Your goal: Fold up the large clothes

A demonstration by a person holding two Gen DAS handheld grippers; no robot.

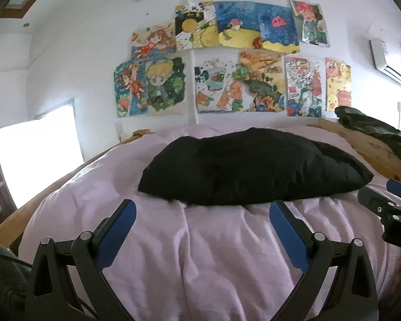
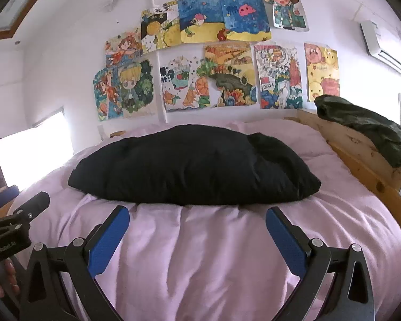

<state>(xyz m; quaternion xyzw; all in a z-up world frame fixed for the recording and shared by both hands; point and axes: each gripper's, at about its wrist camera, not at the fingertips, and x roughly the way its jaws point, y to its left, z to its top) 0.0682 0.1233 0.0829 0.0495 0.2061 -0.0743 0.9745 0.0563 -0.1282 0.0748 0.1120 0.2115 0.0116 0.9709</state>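
Hand (image 2: 0, 281) only in right view.

A wrinkled pink duvet (image 1: 214, 254) covers the bed, framed by a wooden bed rail (image 2: 361, 144) on the right. Colourful children's drawings (image 2: 200, 61) crowd the white wall, with an air conditioner (image 2: 379, 45) mounted high right and a bright window (image 1: 37, 157) glaring low left.

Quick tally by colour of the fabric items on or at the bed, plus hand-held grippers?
Black: 1, the black garment
Dark green: 1, the green garment on the wooden bed frame
Pink: 1, the pink duvet
Hand-held grippers: 2, left and right, both open, holding nothing
Total: 5
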